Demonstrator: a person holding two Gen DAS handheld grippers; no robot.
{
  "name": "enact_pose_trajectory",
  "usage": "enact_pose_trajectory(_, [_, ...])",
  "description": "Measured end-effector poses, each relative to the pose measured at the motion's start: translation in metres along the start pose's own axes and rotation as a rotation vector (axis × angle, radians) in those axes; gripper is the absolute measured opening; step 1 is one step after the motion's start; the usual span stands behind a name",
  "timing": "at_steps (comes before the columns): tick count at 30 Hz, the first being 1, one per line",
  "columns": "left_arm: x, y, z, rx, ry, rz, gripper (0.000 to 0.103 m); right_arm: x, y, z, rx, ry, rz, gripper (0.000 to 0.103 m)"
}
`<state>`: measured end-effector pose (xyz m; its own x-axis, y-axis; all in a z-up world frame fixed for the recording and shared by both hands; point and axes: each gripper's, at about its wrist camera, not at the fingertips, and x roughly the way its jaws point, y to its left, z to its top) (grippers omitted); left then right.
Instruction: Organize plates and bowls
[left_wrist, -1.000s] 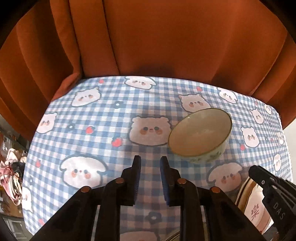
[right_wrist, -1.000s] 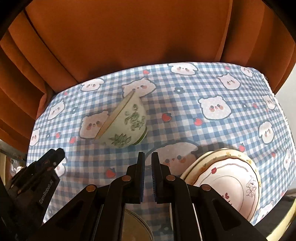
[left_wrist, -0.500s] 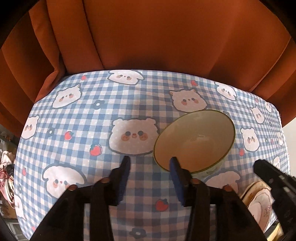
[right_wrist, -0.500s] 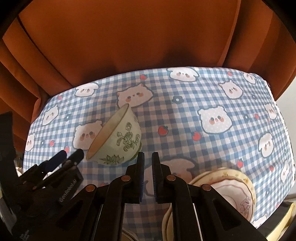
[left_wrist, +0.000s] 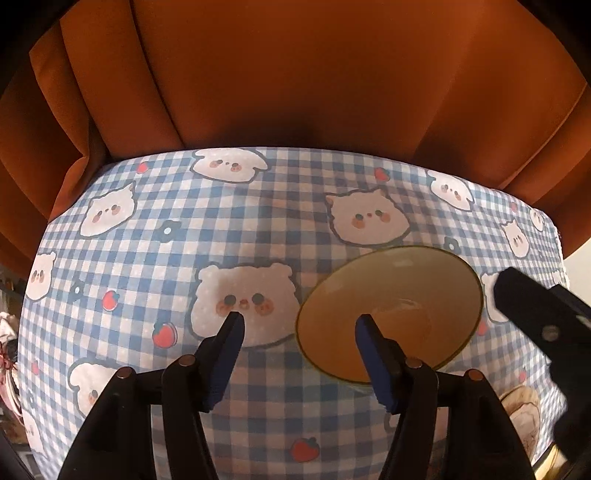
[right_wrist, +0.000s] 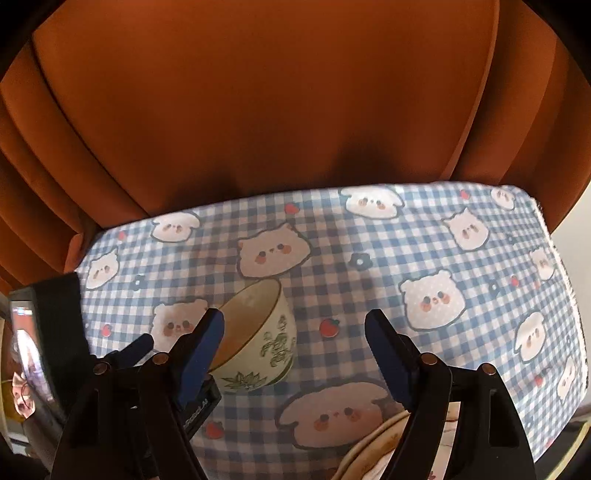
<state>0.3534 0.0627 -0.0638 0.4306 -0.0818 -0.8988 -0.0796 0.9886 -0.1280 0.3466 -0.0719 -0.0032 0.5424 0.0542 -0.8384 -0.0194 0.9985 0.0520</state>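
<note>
Both grippers' jaws opening, pads pressing nothing | left gripper (left_wrist: 297, 321) straddles bowl (left_wrist: 399, 295) rim | right gripper (right_wrist: 295, 317) beside it

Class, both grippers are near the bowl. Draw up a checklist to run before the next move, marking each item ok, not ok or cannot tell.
1. Left gripper jaws apart, opening: ok.
2. Right gripper jaws apart, opening: ok.
3. Nothing pinched in either: ok.
4. Bowl sits level: not ok, it tilts.
5. Bowl rim between left fingers: ok, one finger is over the inside.
6. Plates clear of the right gripper: cannot tell, mostly hidden.
</note>
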Motion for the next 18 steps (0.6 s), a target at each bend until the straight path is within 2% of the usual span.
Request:
enact_pose_trajectory(4, [0.002, 0.0, 0.001, -0.015, 0.008, -0.02, 0.065, 0.02, 0.003, 0.007, -0.02, 0.032, 0.009, 0.073])
enact_pose_trajectory(7, [0.002, -0.002, 0.0, -0.015, 0.019, -0.036, 0.065, 0.037, 0.004, 0.012, -0.015, 0.082, 0.024, 0.056])
enact_pose_trajectory(9, [0.002, -0.005, -0.001, -0.004, 0.027, -0.042, 0.065, 0.047, 0.003, 0.013, -0.018, 0.116, 0.028, 0.037])
enact_pose_trajectory(12, [0.001, -0.012, -0.005, 0.014, 0.038, -0.053, 0.065, 0.054, -0.002, 0.01, -0.009, 0.144, 0.048, 0.026])
enact_pose_trajectory(18, [0.009, -0.015, -0.016, 0.001, 0.063, -0.033, 0.063, 0.058, -0.027, -0.014, 0.041, 0.186, 0.018, 0.015])
